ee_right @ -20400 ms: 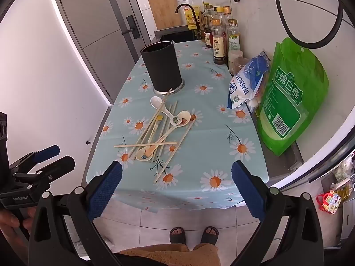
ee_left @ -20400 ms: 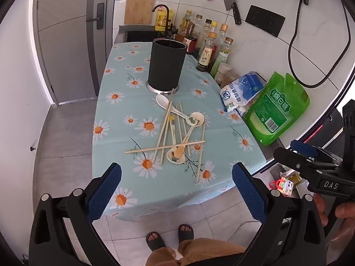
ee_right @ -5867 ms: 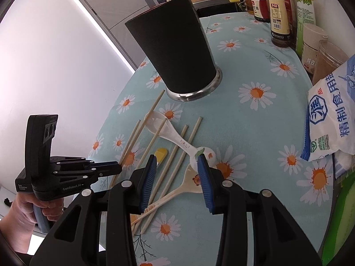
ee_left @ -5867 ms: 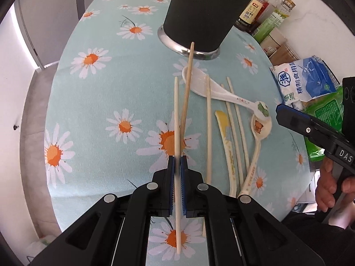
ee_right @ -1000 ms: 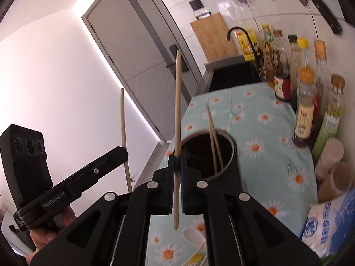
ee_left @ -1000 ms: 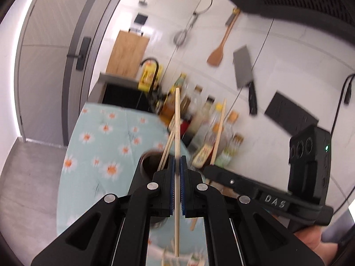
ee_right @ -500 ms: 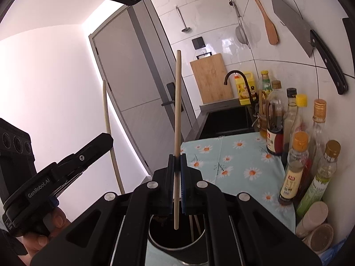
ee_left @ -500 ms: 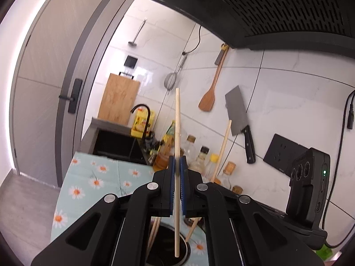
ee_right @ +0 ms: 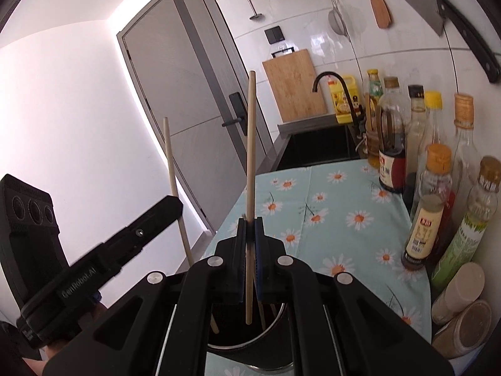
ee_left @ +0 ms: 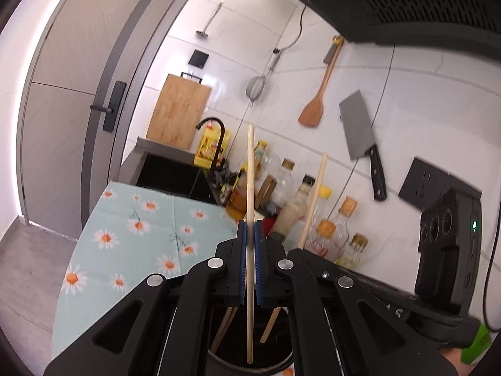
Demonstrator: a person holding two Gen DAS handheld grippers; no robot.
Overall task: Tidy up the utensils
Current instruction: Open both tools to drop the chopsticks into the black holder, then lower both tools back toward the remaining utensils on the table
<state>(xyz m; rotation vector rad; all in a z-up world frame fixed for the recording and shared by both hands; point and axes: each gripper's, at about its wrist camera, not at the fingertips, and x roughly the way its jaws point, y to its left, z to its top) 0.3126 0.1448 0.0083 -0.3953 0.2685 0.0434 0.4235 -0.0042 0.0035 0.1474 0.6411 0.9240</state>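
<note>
Pale wood first: I have one chopstick pinched upright in my left gripper, its lower end already hanging inside the mouth of the dark utensil holder below. My right gripper carries a second chopstick the same way, upright, with its tip just over the holder's rim in that view.

Both sets of jaws are closed down to almost nothing, the blue pads pressing on the thin stick from either side, with nothing else between them. Each gripper also shows in the other's camera, close alongside, so I judge the two sticks sit near each other above the same opening.

As for progress, a few sticks already lean inside the holder, so I take it some utensils are stowed. These two are not yet released; I would say the step in hand is lowering them and letting go. What remains on the daisy tablecloth in front of the holder I cannot tell, since my gripper bodies block that part in both views.

Further out, bottles line the wall on the right, with a cleaver and a wooden spatula hanging above.
</note>
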